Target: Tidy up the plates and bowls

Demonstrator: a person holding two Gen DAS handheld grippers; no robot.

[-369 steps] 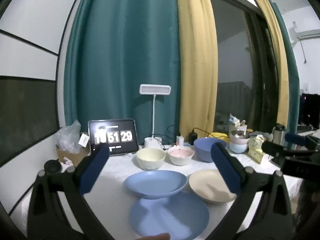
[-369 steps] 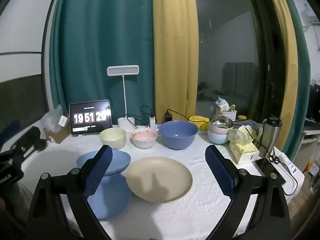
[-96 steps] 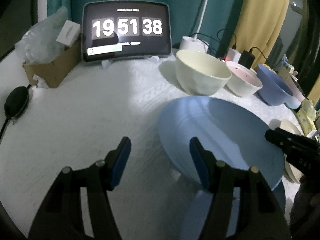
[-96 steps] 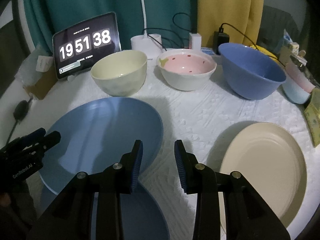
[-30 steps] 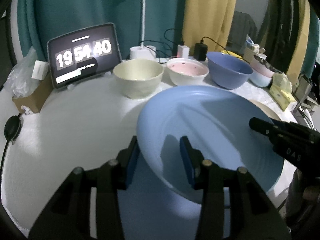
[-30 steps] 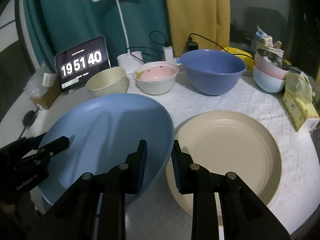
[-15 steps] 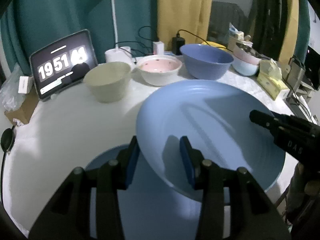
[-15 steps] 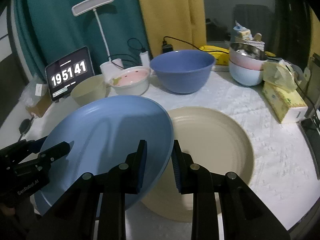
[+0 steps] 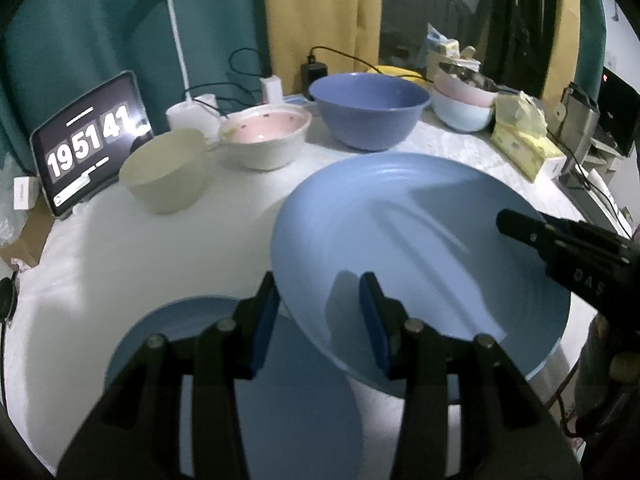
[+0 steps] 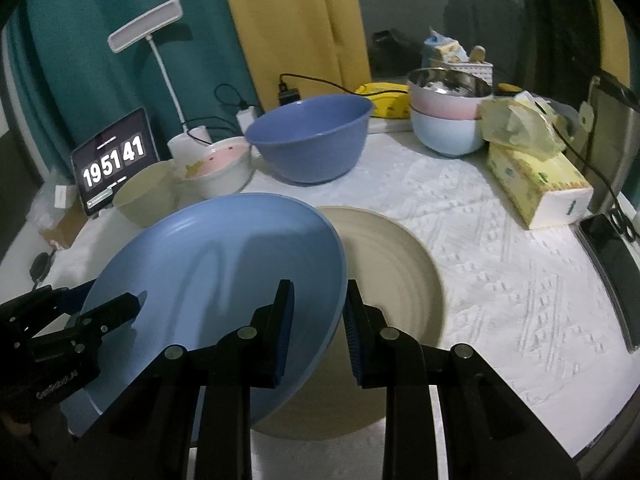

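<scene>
A large blue plate (image 9: pixel 420 256) (image 10: pixel 216 264) hangs tilted above the table, held by both grippers at opposite rims. My left gripper (image 9: pixel 318 300) is shut on its near-left rim. My right gripper (image 10: pixel 318 304) is shut on its right rim and also shows in the left wrist view as a black right gripper body (image 9: pixel 560 248). In the right wrist view the lifted plate overlaps the left part of a beige plate (image 10: pixel 392 264) lying on the table. A second blue plate (image 9: pixel 168 344) lies flat on the table at the left. Behind stand a cream bowl (image 9: pixel 164 172), a pink-lined white bowl (image 9: pixel 264 140) and a blue bowl (image 10: pixel 308 140).
A tablet clock (image 9: pixel 88 144) and a desk lamp (image 10: pixel 144 26) stand at the back left with cables. At the back right are stacked pink and pale blue bowls (image 10: pixel 448 120), and a tissue box (image 10: pixel 536 184). A phone (image 10: pixel 608 268) lies by the table's right edge.
Both grippers have carried the blue plate to the right, so it now overlaps the beige plate. The second blue plate on the table has come into view at the left.
</scene>
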